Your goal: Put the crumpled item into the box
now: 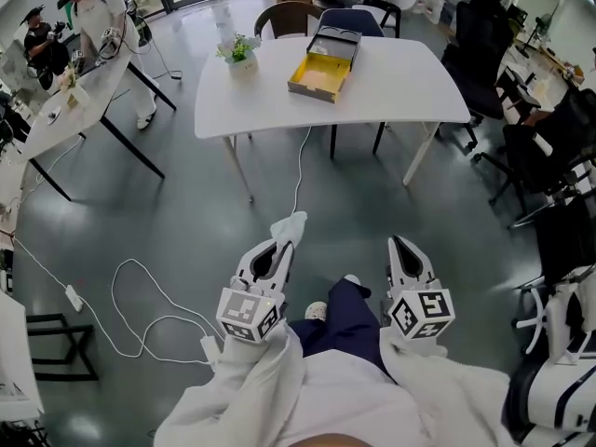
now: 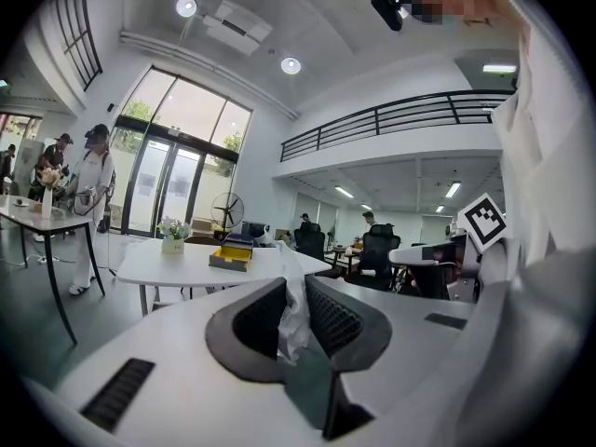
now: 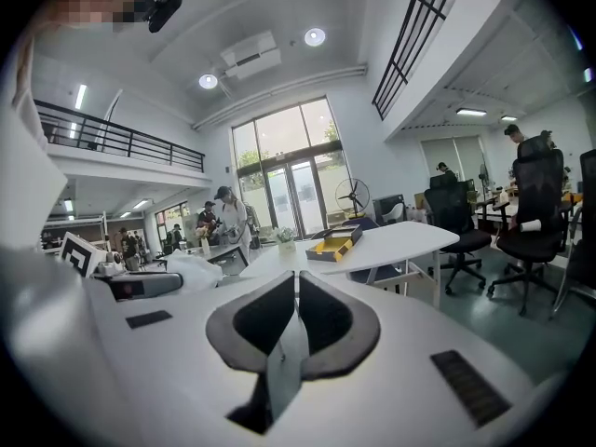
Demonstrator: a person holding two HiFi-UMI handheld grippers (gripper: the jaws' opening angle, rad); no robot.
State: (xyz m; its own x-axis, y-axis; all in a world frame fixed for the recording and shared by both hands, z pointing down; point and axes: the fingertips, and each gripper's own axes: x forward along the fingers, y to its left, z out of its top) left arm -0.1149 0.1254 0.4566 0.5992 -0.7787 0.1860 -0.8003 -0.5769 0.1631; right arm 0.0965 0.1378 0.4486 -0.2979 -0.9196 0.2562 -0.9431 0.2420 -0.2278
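My left gripper [image 1: 282, 240] is shut on a crumpled white paper item [image 1: 290, 224], which sticks up from between its jaws [image 2: 292, 315]. My right gripper [image 1: 400, 243] is shut with nothing in it, its jaws meeting in the right gripper view [image 3: 296, 298]. Both hang over the grey floor, well short of the white table [image 1: 391, 77]. The open box [image 1: 321, 75] with a yellow inside lies on that table, its dark lid [image 1: 337, 42] folded back. The box [image 2: 230, 259] also shows ahead in the left gripper view and in the right gripper view [image 3: 333, 244].
A small potted plant [image 1: 240, 54] stands on the table's left part. White cables [image 1: 140, 305] trail over the floor. Dark chairs [image 1: 291, 15] stand behind the table, office chairs [image 1: 484, 63] to the right. People stand at another table [image 1: 70, 101] at far left.
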